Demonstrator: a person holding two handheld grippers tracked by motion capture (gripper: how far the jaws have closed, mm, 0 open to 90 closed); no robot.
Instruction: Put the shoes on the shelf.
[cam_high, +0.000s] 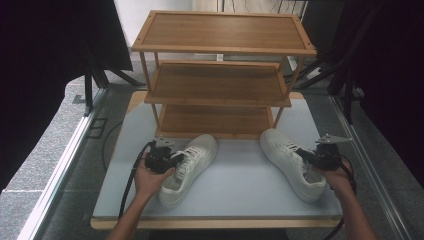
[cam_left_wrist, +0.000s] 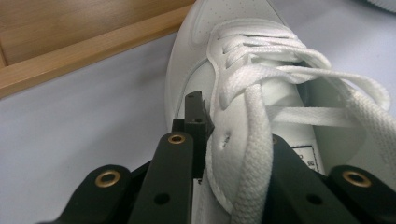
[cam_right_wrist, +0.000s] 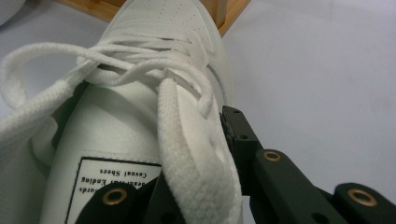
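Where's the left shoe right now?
In the high view the left shoe lies on the table's left half, toe toward the wooden rack, its laced side clamped by the left hand-held gripper.

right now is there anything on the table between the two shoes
No. In the high view the table between the left shoe and the right shoe is bare.
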